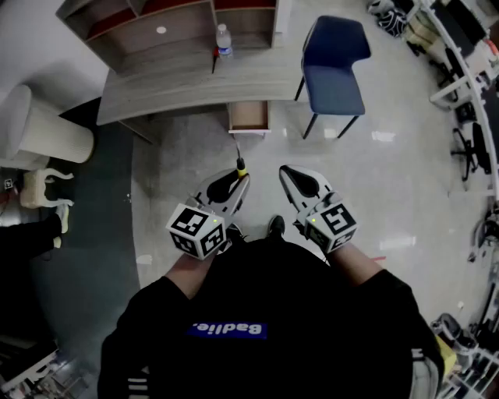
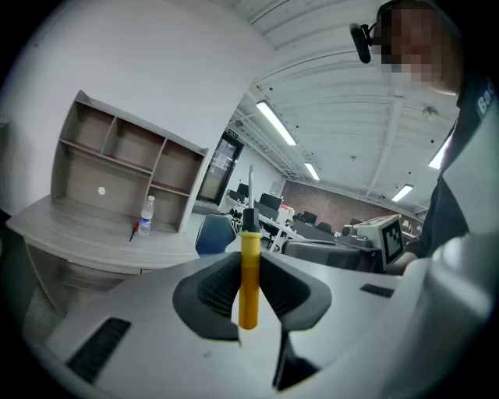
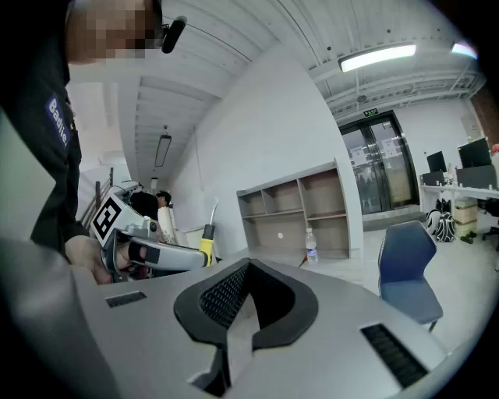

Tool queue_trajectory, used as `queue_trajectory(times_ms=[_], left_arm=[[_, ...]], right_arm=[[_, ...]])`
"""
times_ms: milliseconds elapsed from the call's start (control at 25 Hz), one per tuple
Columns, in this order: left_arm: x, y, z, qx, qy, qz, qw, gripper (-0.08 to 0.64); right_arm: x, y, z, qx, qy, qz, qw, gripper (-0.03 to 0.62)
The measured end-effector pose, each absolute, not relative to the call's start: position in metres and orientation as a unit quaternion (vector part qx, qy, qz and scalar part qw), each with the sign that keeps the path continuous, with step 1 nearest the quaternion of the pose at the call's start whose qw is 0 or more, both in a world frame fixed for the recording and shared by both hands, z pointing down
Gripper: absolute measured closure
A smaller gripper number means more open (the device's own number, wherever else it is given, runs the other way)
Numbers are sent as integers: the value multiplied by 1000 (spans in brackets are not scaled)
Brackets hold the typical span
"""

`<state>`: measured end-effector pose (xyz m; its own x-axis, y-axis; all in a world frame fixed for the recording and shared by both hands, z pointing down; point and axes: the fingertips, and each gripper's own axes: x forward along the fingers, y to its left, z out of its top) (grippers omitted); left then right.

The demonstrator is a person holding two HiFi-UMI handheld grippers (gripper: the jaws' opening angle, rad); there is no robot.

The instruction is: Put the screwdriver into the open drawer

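Note:
My left gripper (image 1: 236, 181) is shut on a screwdriver (image 1: 241, 165) with a yellow handle; its black collar and metal shaft stick out past the jaws. In the left gripper view the handle (image 2: 249, 284) stands upright between the two ribbed pads. My right gripper (image 1: 286, 171) hangs beside it at the same height, shut with nothing in it. Ahead of both, the open drawer (image 1: 249, 117) is pulled out from under the curved desk (image 1: 179, 90), well apart from the grippers. From the right gripper view the screwdriver (image 3: 207, 234) shows at the left, in the left gripper (image 3: 191, 253).
A shelf unit (image 1: 171, 23) stands on the desk with a water bottle (image 1: 224, 43) and a small red item (image 1: 214, 56) in front of it. A blue chair (image 1: 334, 70) stands right of the drawer. A white bin (image 1: 39, 128) is at the left.

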<state>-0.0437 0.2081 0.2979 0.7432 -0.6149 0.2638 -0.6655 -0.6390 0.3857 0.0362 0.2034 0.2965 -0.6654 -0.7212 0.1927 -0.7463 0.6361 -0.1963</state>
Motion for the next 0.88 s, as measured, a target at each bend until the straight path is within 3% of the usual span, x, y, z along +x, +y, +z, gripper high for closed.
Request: queue_trajectory(times_ms=[880], left_arm=[[-28,189,315,895,-370,68,241,486]], right_arm=[[52,187,299,399,-905,137,43,563]])
